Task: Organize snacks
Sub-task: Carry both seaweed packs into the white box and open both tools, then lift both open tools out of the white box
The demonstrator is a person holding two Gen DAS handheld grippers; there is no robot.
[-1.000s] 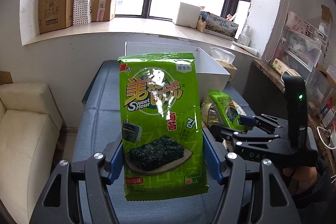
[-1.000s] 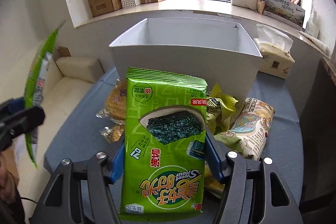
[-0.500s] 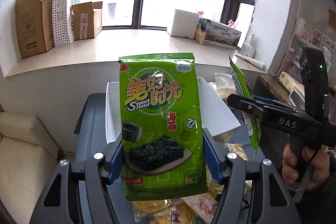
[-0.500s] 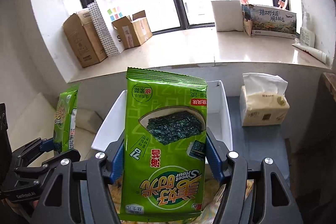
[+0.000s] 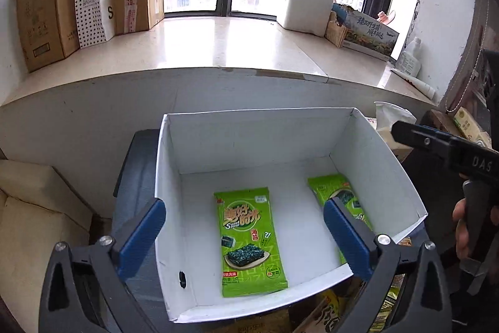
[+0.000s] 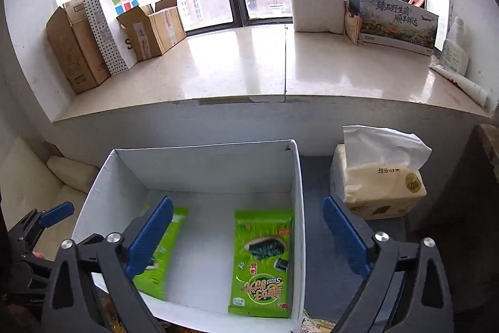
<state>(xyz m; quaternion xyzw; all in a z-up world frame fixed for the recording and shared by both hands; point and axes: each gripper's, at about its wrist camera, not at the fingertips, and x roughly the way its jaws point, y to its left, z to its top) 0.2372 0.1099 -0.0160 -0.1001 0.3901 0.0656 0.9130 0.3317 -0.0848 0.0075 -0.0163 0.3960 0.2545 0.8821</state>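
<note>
A white open box [image 5: 168, 164] stands on the grey table; it also shows in the right wrist view [image 6: 297, 177]. Two green seaweed snack packets lie flat on its floor. One packet [image 5: 251, 242] lies mid-box, and shows at the left in the right wrist view [image 6: 165, 248]. The other packet [image 5: 336, 192] lies by the right wall, and shows in the right wrist view [image 6: 265, 258]. My left gripper [image 5: 244, 236] is open and empty above the box. My right gripper [image 6: 248, 236] is open and empty above the box too.
More snack bags [image 5: 327, 312] lie in front of the box. A tissue pack [image 6: 377, 180] stands right of the box. Behind is a window ledge [image 6: 249, 64] with cardboard boxes [image 6: 75, 46]. A cream sofa [image 5: 31, 208] is at the left.
Both grippers opened and let go of their seaweed packets, which now lie on the floor of the white box. Both grippers moved forward over the box.
</note>
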